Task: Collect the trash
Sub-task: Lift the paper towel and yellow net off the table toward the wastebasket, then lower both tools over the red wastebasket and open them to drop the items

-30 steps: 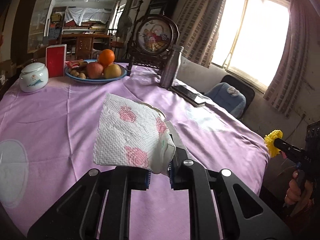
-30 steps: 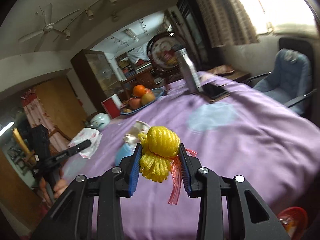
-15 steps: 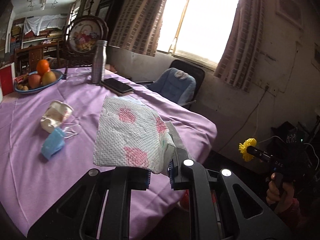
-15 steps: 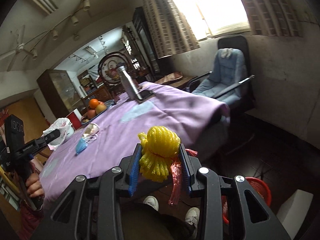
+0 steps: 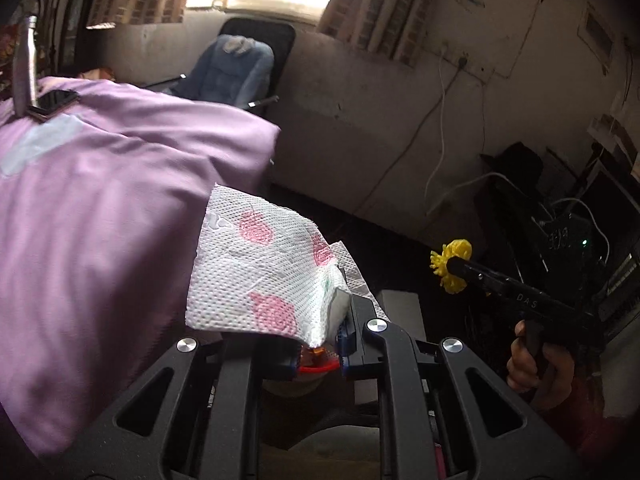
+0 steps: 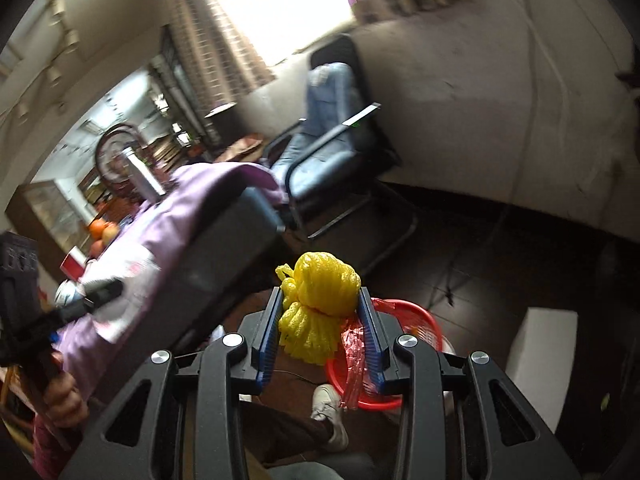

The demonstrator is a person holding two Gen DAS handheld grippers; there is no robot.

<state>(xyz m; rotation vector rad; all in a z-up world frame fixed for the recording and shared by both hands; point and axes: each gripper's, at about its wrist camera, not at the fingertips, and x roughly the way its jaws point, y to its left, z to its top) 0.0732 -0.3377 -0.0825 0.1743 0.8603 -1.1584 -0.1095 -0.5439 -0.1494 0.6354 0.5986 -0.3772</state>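
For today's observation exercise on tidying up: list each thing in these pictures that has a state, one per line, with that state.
Left tongs: shut on the paper towel.
Paper towel: folded, held in the air past the table edge.
Right tongs: shut on the yellow net.
Yellow net: bunched up, held above the floor.
Red basket: on the floor, open-topped.
Chair: unoccupied, cloth draped over its back.

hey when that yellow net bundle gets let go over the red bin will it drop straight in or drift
The yellow net bundle looks like bunched foam mesh, so probably very light and springy; it may puff out once the right gripper lets go. A red strip dangles from it and could snag on a pad. It would likely fall softly towards the red basket, perhaps bouncing.
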